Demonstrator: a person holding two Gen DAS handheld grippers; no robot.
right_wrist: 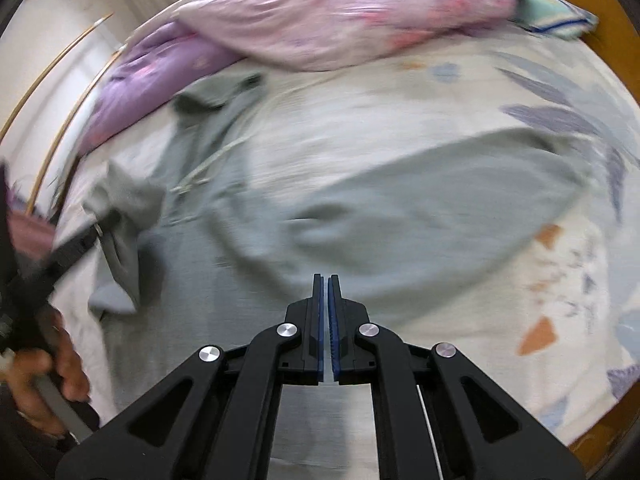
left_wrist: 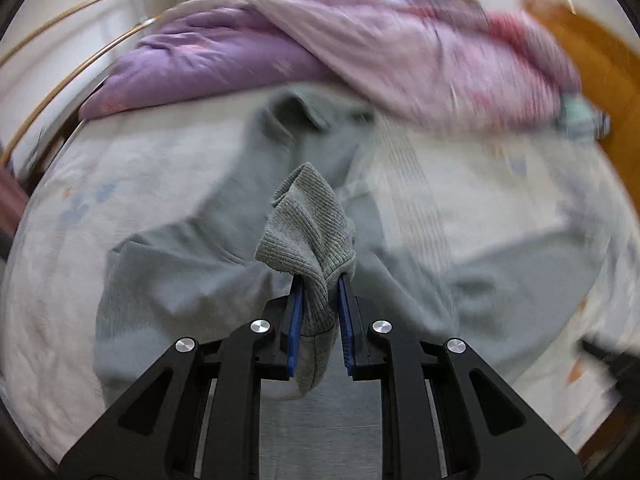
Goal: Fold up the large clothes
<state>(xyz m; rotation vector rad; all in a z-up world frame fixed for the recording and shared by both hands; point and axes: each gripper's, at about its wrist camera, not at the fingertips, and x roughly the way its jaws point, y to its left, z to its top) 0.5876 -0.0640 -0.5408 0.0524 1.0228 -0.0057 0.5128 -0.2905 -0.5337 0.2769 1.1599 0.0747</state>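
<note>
A large grey-green collared top (left_wrist: pixel 192 264) lies spread on the bed, its collar (left_wrist: pixel 298 110) toward the quilts. My left gripper (left_wrist: pixel 321 280) is shut on the ribbed cuff (left_wrist: pixel 306 224) of one sleeve, which stands bunched up between the blue pads. In the right wrist view that same gripper (right_wrist: pixel 96 226) appears at the left, held by a hand (right_wrist: pixel 48 372), with the sleeve lifted. My right gripper (right_wrist: pixel 325 278) hangs above the top (right_wrist: pixel 420 216), its pads almost together with nothing between them. The top's other sleeve (right_wrist: pixel 460 184) lies out to the right.
A purple quilt (left_wrist: pixel 208 60) and a pink floral quilt (left_wrist: pixel 400 48) are heaped along the far side of the bed. The floral bedsheet (right_wrist: pixel 480 92) covers the mattress. An orange-brown wooden bed frame (left_wrist: pixel 596 64) rims the right side. A folded light-green cloth (right_wrist: pixel 556 16) lies far right.
</note>
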